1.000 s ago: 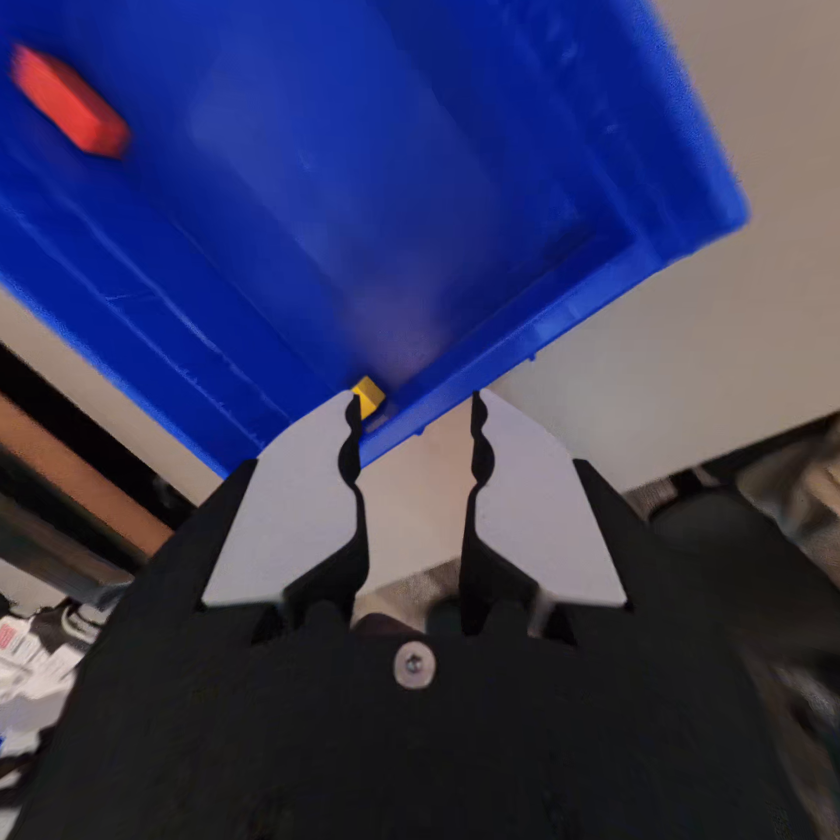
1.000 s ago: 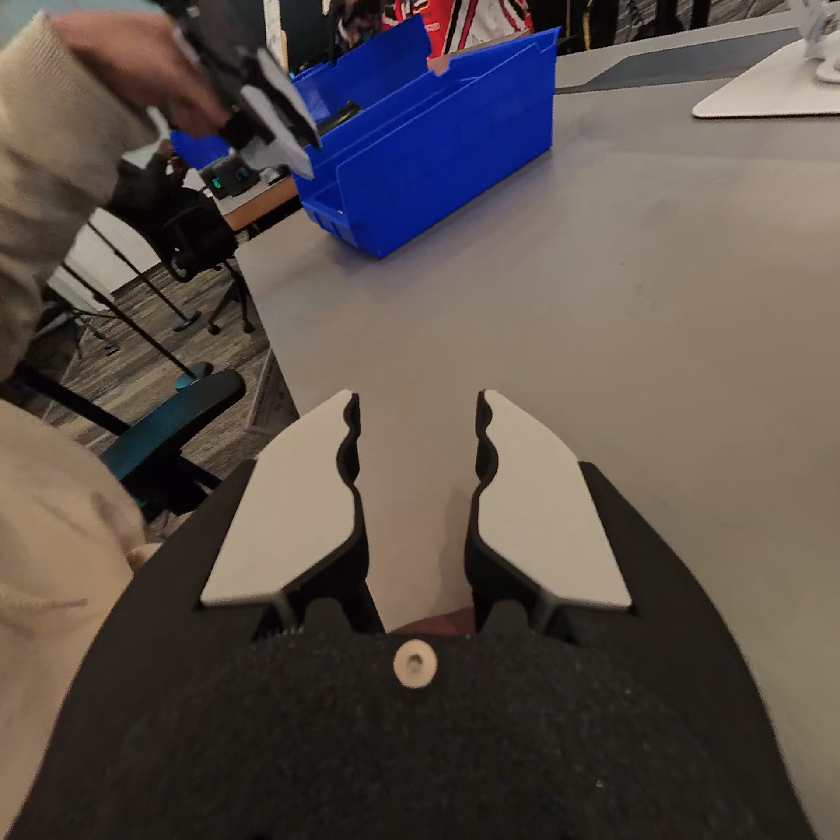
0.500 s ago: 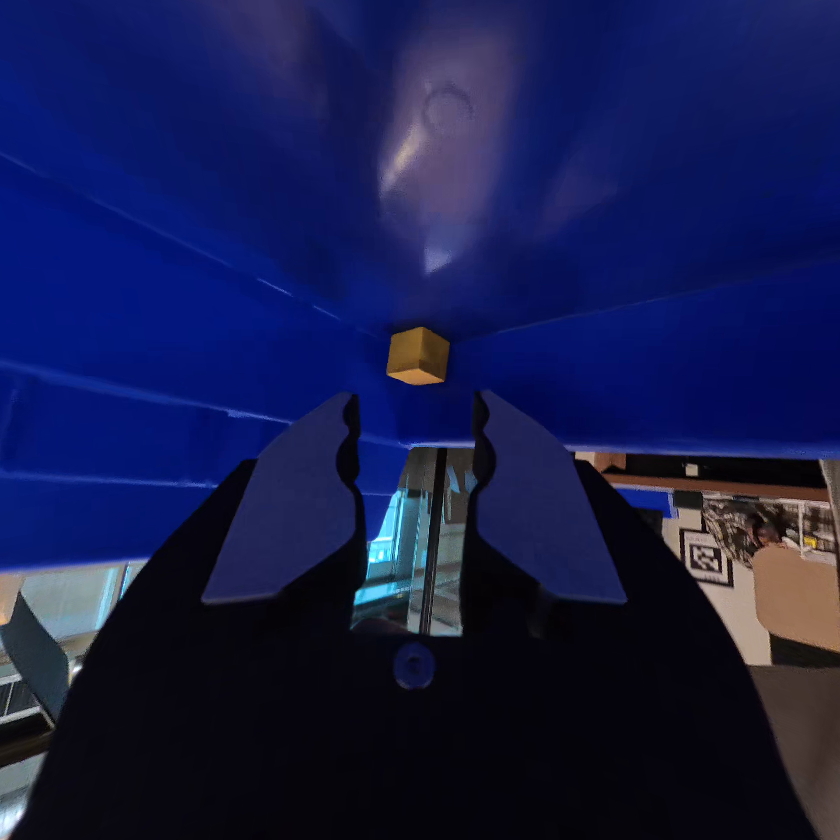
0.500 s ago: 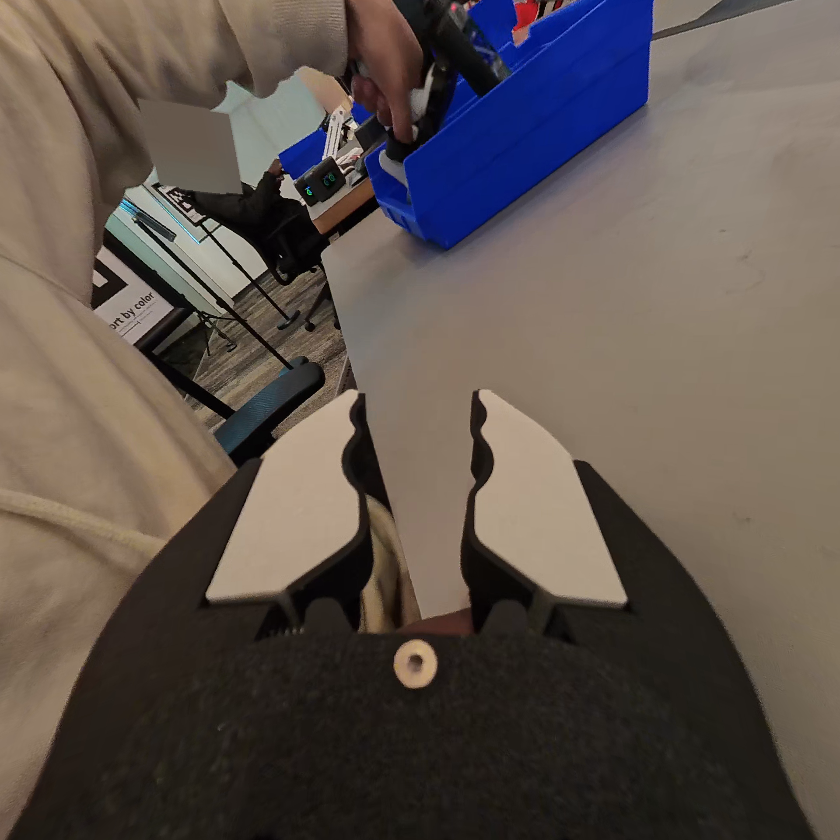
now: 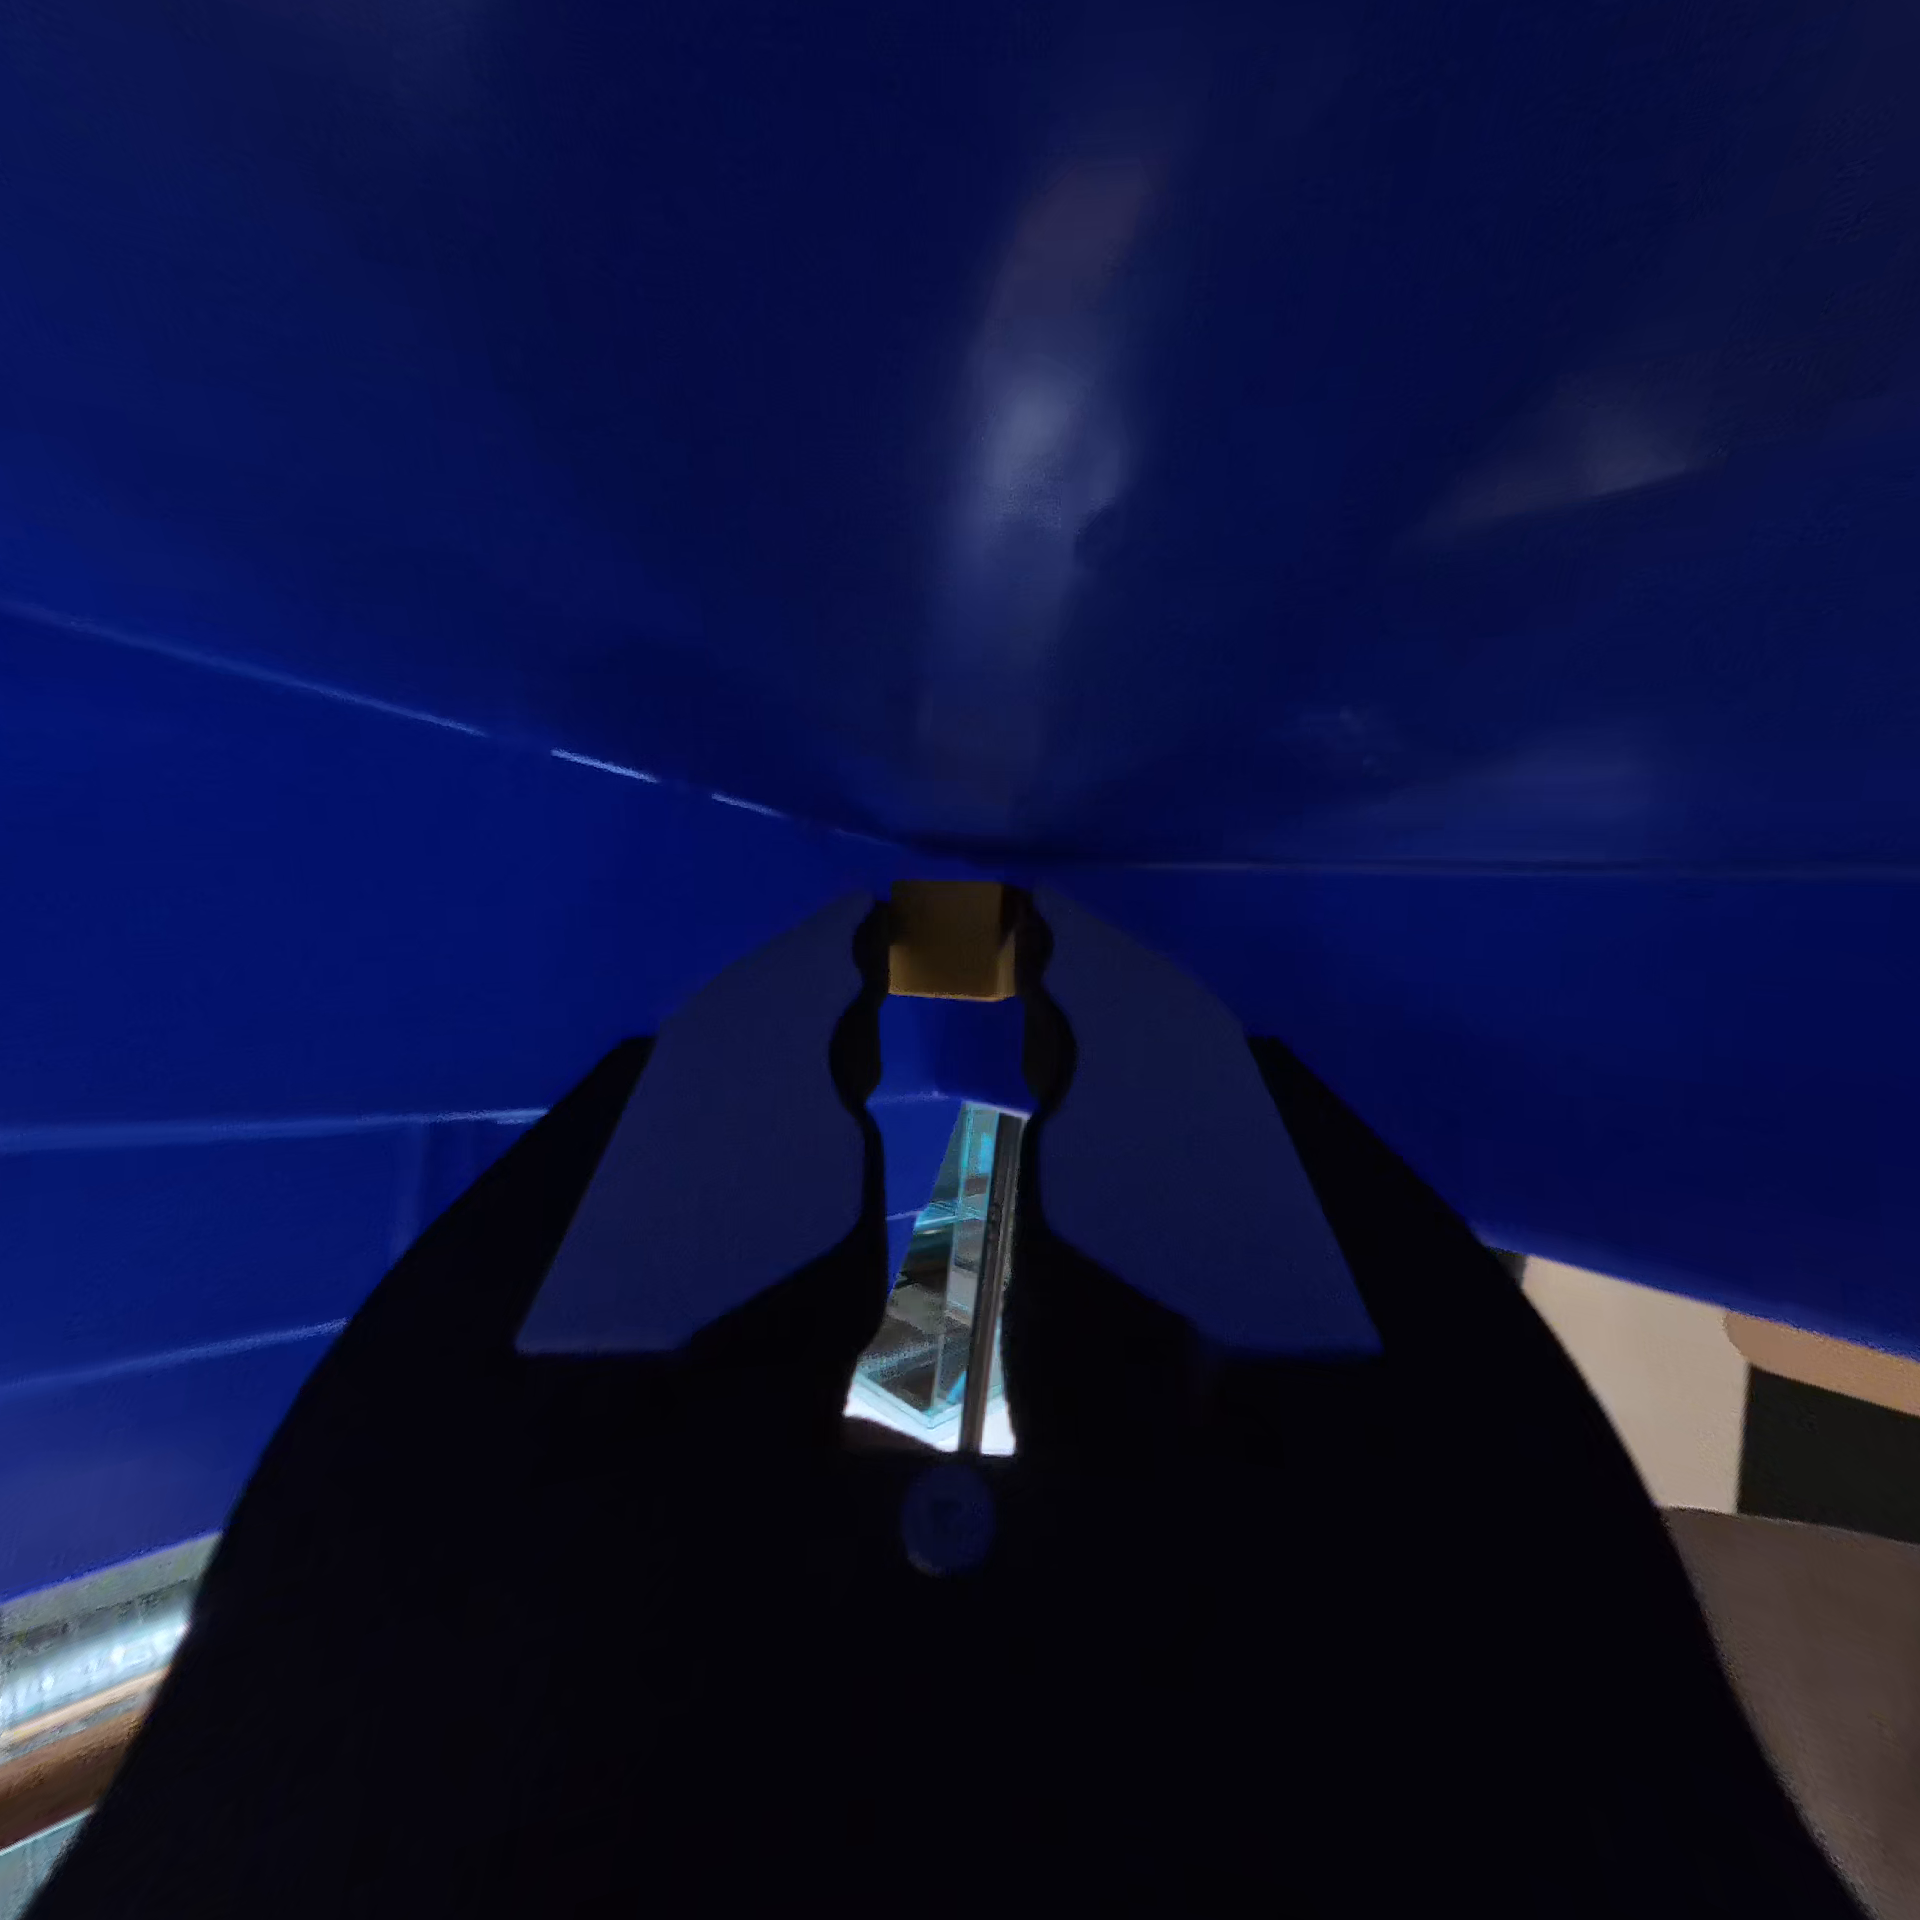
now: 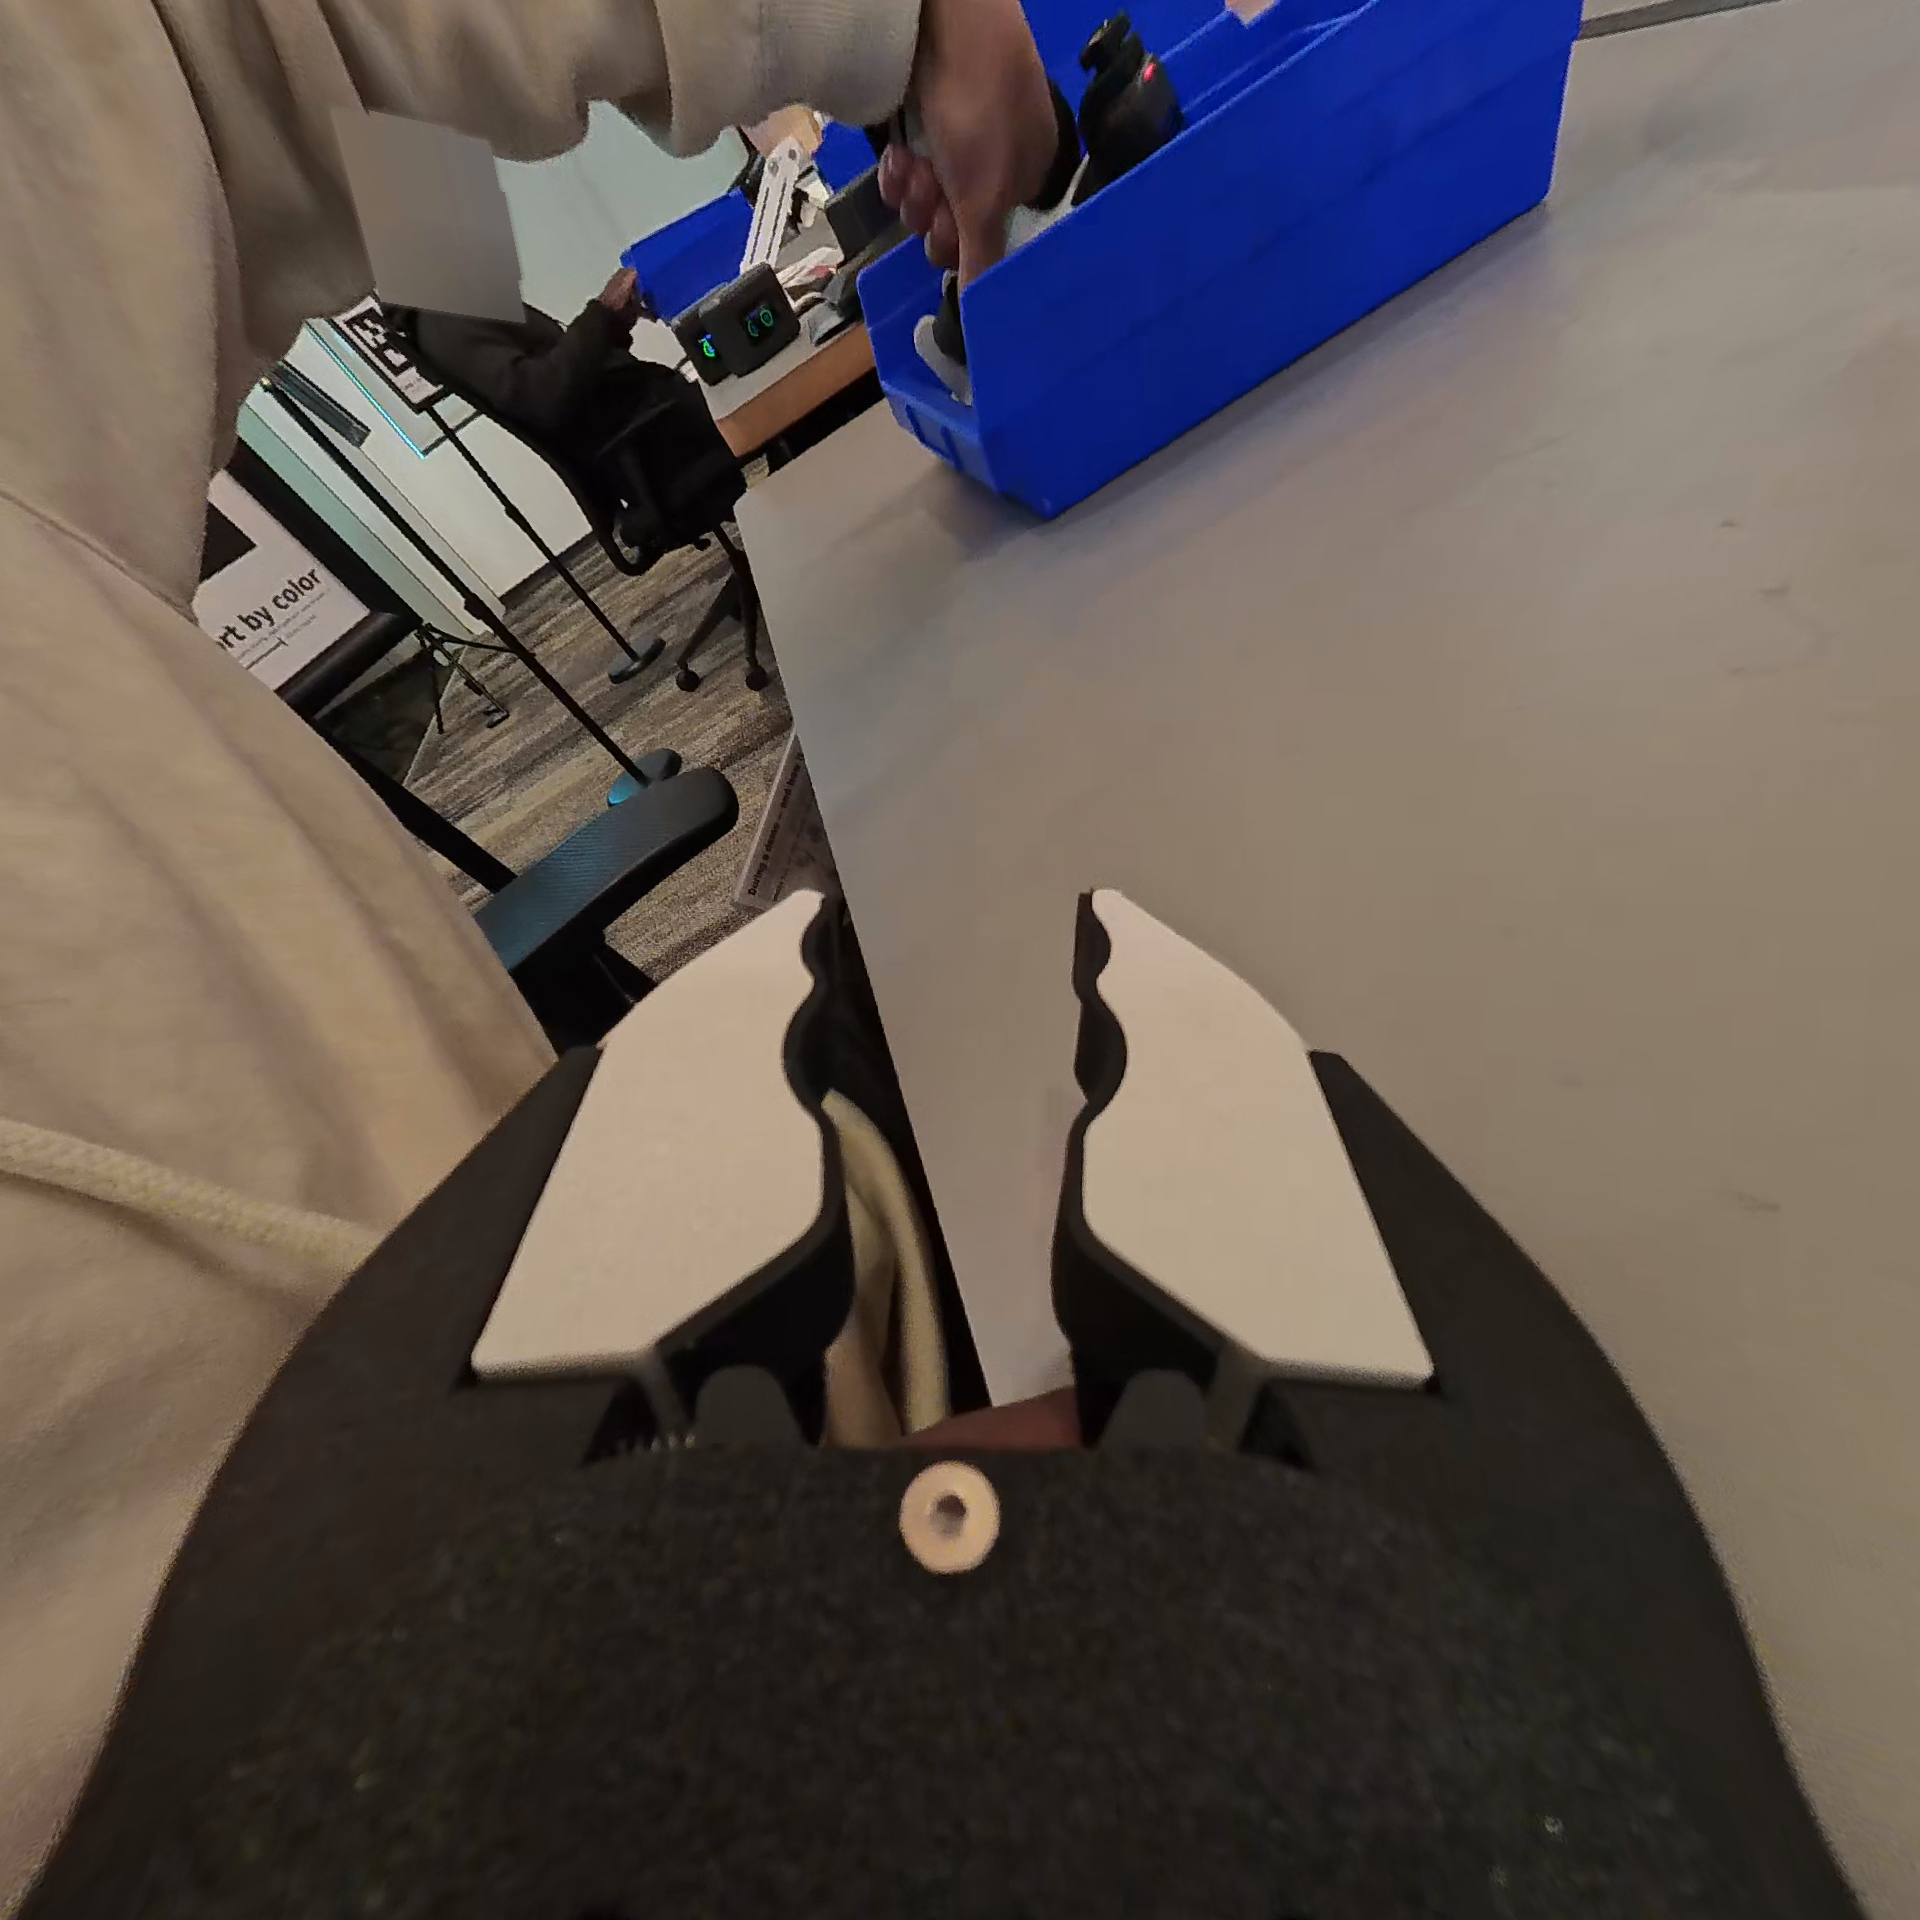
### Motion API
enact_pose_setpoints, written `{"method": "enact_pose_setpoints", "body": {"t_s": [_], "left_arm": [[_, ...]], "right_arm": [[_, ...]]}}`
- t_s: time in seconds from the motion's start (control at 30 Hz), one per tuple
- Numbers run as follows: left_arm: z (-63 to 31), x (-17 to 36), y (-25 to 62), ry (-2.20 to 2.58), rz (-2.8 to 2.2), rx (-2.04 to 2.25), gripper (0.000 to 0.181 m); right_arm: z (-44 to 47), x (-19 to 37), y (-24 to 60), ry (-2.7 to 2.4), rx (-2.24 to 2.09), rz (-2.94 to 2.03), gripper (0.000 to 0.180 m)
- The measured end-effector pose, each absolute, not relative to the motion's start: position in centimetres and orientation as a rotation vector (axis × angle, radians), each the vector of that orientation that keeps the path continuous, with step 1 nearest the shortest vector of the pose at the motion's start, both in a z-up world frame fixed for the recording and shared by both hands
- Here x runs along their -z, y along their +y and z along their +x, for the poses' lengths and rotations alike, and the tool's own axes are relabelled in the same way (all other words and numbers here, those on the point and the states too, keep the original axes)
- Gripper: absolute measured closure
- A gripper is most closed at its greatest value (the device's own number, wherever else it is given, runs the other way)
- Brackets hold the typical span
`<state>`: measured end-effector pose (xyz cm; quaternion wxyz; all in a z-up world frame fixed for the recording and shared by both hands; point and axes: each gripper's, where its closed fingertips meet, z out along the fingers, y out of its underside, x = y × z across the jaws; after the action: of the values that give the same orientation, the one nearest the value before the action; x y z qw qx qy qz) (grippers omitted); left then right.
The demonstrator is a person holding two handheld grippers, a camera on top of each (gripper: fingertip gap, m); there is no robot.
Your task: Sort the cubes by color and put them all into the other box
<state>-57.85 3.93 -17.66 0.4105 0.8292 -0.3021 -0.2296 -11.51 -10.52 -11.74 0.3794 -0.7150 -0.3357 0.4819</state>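
Observation:
In the left wrist view my left gripper (image 5: 951, 902) is deep inside the blue box (image 5: 935, 416), in a corner where floor and walls meet. Its fingers are closed against both sides of a small yellow cube (image 5: 951, 940). In the right wrist view the same blue box (image 6: 1247, 301) stands at the far left of the grey table (image 6: 1455, 779), with a hand (image 6: 966, 156) holding the left gripper down into it. My right gripper (image 6: 951, 914) is open and empty, low over the table's near left edge. No other cubes are visible.
A beige sleeve (image 6: 156, 831) fills the left of the right wrist view. Off the table's left edge are a black office chair (image 6: 613, 873), a stand, a sign and a seated person. Another blue bin (image 6: 675, 249) sits on a desk behind. The tips of one gripper are about 50 cm away from the tips of the other.
My left gripper has pushed further into the box corner and closed its fingers on the yellow cube, which lay just ahead of them. My right gripper has drifted a little left and stays open.

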Motion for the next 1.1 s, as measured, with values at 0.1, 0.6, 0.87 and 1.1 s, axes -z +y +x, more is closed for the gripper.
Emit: {"method": "enact_pose_setpoints", "body": {"t_s": [0.1, 0.6, 0.87, 1.1], "left_arm": [[-57.1, 17.3, 4.1, -0.803, 2.111, 0.559, 0.158], [-45.1, 6.5, 12.7, -1.149, 3.591, -0.517, 0.158], [-42.4, 6.0, 9.8, -1.271, 3.907, -1.009, 0.159], [-37.2, 0.2, 6.9, -1.583, 3.729, -1.717, 0.159]], "right_arm": [[-11.6, 11.8, -10.5, -0.858, -1.230, -1.831, 0.137], [-8.7, 11.0, -7.4, -0.656, -1.215, -1.842, 0.138], [-8.8, 10.2, -5.4, -0.487, -1.356, -1.855, 0.138], [-11.3, 7.8, -4.4, -0.345, -1.714, -1.779, 0.134]]}}
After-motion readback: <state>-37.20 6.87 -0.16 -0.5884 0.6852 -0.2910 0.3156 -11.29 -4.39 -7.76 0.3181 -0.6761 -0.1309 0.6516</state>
